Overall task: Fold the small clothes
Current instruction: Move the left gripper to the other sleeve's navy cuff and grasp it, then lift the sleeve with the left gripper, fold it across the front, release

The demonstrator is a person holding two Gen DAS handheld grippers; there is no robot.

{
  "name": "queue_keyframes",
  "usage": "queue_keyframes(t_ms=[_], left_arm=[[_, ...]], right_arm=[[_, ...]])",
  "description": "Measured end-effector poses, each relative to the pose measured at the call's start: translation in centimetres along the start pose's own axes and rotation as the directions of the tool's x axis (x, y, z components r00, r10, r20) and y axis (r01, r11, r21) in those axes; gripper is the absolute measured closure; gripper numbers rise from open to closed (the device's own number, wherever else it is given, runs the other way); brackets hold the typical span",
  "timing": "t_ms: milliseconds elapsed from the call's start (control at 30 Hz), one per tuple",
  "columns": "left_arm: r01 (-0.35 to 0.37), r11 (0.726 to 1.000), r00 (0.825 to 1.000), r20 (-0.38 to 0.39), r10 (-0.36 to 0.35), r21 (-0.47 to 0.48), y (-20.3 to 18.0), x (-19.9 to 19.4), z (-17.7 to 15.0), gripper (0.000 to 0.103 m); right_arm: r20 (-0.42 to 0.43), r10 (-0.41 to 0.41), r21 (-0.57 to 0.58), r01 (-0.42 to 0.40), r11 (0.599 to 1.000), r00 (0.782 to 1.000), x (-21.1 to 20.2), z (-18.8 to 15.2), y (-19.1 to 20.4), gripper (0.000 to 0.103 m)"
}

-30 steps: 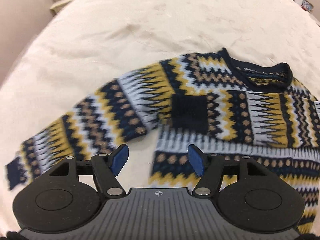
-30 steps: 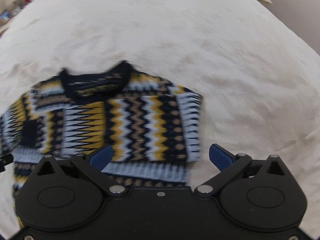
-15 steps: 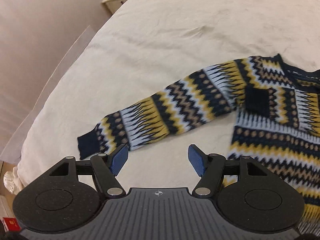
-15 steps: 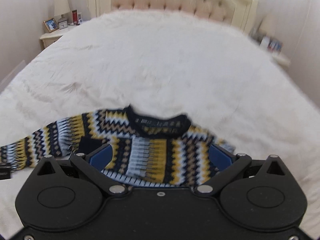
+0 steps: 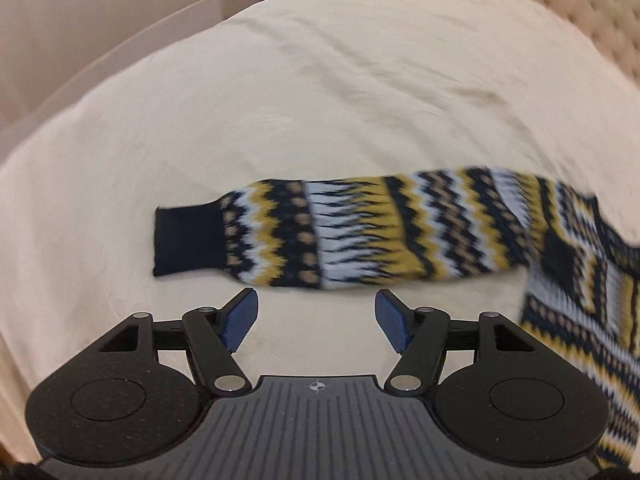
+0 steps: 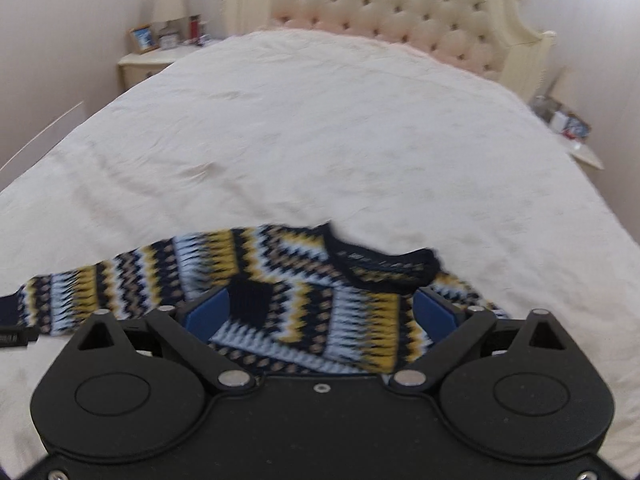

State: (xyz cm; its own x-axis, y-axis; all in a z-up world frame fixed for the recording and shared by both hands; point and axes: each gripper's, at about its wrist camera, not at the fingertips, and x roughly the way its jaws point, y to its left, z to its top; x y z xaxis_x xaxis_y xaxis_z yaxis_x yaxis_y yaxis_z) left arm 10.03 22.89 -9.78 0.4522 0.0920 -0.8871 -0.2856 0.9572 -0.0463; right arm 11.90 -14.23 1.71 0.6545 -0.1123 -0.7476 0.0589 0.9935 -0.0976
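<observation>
A small knitted sweater (image 6: 312, 300) in navy, yellow, pale blue and tan zigzags lies flat on the cream bedspread (image 6: 320, 140). Its long sleeve (image 5: 360, 232) stretches leftward and ends in a navy cuff (image 5: 188, 240). My left gripper (image 5: 316, 320) hovers just in front of that sleeve, open, with only bedspread between its blue pads. My right gripper (image 6: 320, 312) hangs above the sweater's chest below the navy collar (image 6: 384, 268); its jaws are closing, stand wide, and no pad presses the cloth.
A tufted headboard (image 6: 400, 20) stands at the far end of the bed. A nightstand (image 6: 148, 64) with a lamp and a picture frame is at the far left, another with small items (image 6: 572, 128) at the right. The bed's left edge (image 5: 60, 128) drops off near the cuff.
My left gripper has swept left along the sleeve from the sweater's body to near the cuff. My right gripper has tilted up and shifted left over the chest, its jaws slightly narrower.
</observation>
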Motion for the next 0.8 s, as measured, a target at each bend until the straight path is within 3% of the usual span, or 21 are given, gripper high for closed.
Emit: queue_keyframes(t_ms=[233, 633, 667, 700, 800], left_arm=[[-0.008, 0.987, 0.998, -0.061, -0.001, -0.157, 5.9, 4.8, 0.0, 0.041], [0.082, 0.931, 0.996, -0.004, -0.090, -0.357, 8.3, 10.0, 0.6, 0.041], [0.084, 0.930, 0.996, 0.007, -0.087, -0.358, 8.6, 9.9, 0.7, 0.050], [0.075, 0.930, 0.997, 0.018, -0.073, -0.360, 8.6, 9.7, 0.7, 0.068], [0.105, 0.920, 0.994, 0.046, -0.094, -0.377, 9.0, 9.2, 1.2, 0.096]], right_arm=[[-0.094, 0.099, 0.021, -0.097, 0.995, 0.991, 1.8, -1.6, 2.3, 0.024], [-0.152, 0.156, 0.035, -0.153, 0.988, 0.976, 2.7, -2.0, 3.6, 0.025], [-0.155, 0.161, 0.034, -0.158, 0.987, 0.975, 2.7, -2.0, 3.6, 0.025], [-0.157, 0.167, 0.036, -0.164, 0.986, 0.973, 2.7, -2.1, 3.5, 0.025], [-0.167, 0.195, 0.066, -0.186, 0.980, 0.966, 3.1, -2.4, 2.9, 0.027]])
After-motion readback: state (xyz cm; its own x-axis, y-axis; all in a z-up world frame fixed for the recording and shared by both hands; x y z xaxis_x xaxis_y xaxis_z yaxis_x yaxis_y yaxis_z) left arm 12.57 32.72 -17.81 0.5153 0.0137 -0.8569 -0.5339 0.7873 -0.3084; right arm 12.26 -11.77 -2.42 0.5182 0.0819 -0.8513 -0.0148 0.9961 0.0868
